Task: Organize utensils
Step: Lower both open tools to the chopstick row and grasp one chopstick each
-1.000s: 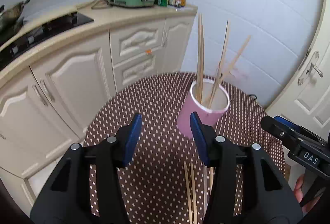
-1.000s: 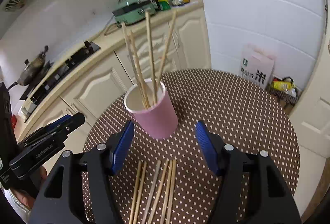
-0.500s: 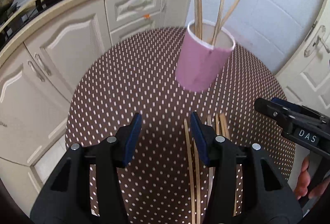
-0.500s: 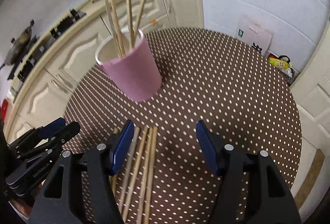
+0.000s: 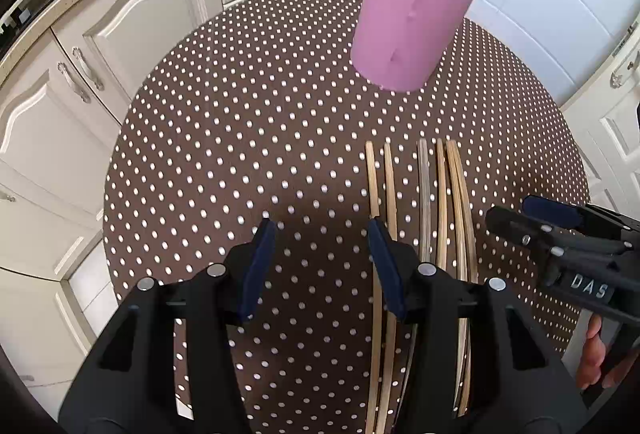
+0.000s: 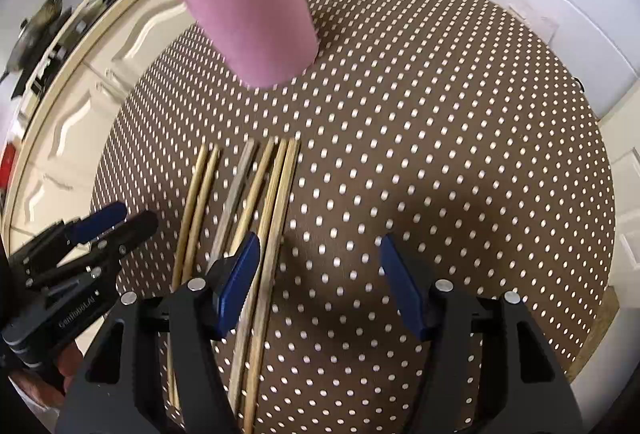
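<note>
From the left wrist, the left gripper [image 5: 320,266] hangs over the dotted table [image 5: 240,122] with its jaws spread and nothing between them; its right pad sits just above the leftmost of the loose chopsticks [image 5: 424,202], which lie side by side in a row near the table's front edge. The pink cup [image 5: 408,30] stands beyond them, already holding several sticks. The risk, as I judge it, is closing on two neighbours at once, since the sticks lie nearly touching, or nudging the row so it rolls. From the right wrist, the right gripper [image 6: 320,274] is likewise spread and empty, its left pad over the rightmost sticks [image 6: 276,194]. The chopsticks look thin, pale wood, one greyer. The cup [image 6: 256,22] looks light, so a stick jabbed against its rim could tip it.
</note>
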